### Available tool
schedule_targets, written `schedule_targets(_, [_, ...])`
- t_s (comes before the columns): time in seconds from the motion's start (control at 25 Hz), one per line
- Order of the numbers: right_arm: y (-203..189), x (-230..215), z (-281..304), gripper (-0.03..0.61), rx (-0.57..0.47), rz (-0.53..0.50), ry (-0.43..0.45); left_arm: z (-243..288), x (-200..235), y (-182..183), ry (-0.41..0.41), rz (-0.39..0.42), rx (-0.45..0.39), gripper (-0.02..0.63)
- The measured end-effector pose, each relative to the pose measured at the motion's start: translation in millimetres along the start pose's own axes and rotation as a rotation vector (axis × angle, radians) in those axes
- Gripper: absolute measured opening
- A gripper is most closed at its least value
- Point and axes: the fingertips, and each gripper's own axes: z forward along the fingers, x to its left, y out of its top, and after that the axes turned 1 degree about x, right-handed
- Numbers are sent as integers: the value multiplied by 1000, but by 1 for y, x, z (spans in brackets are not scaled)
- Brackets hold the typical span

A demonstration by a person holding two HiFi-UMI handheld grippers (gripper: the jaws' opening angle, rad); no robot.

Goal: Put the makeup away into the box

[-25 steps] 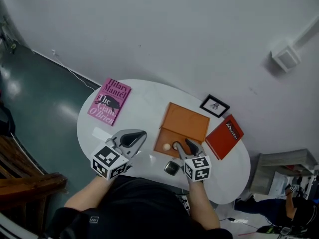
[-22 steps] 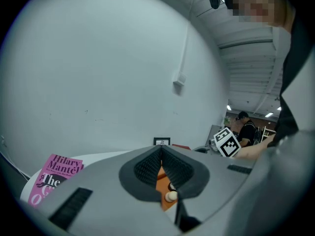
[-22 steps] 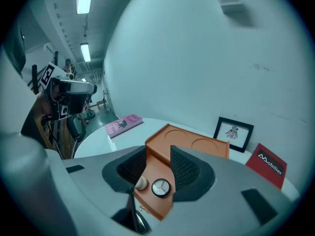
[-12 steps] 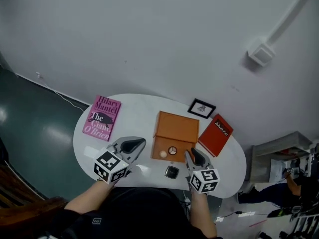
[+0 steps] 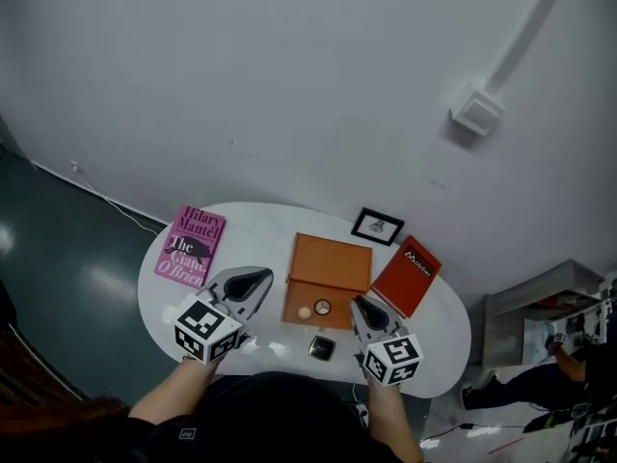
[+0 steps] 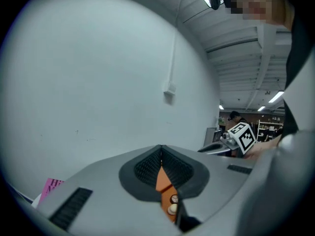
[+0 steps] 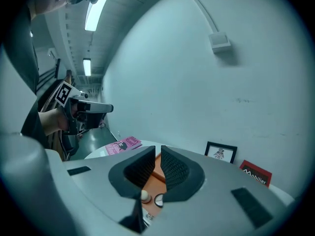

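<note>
1. The right gripper's [image 7: 154, 157] jaws have just been closing on nothing, and only a thin slit remains between them.
2. The left gripper's [image 6: 161, 154] jaws are pressed together, also empty.
3. The right gripper has lifted back from the orange box [image 5: 333, 266], which it reached into a second ago. A round compact [image 5: 322, 307] and a cream piece [image 5: 305, 313] lie inside.
4. A dark square compact [image 5: 322, 347] sits on the table [image 5: 260, 234] just in front of the box, so it is probably the next piece to go in.

Workshop hall: strip lights [image 7: 92, 14], ribbed ceiling [image 6: 236, 48]
</note>
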Motion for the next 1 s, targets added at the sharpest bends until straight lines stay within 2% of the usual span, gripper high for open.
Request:
schedule_targets(0.2, [52,-19,-32,40,-167,21,35,3,8,35,91,35,-66,12])
schedule_targets(0.28, [84,-24,-47,37,-237,-28,39,3,5,56,108,82,-83,12])
schedule_targets(0.44, [145,-46,-69,35,-356,-121,19,16,0,88,100,144,-57,12])
schedule_targets(0.6, [192,-72,-79,35,-454,-141,-31,40,-5,109,78,163,-33,12])
schedule_targets(0.76, [200,-83,-83,35,-502,-98,-38,53,-15,118,73,161,-53,12])
schedule_targets(1.0, [173,-85,-75,35,-457,-71,-33,60,-21,109,71,135,-65,12])
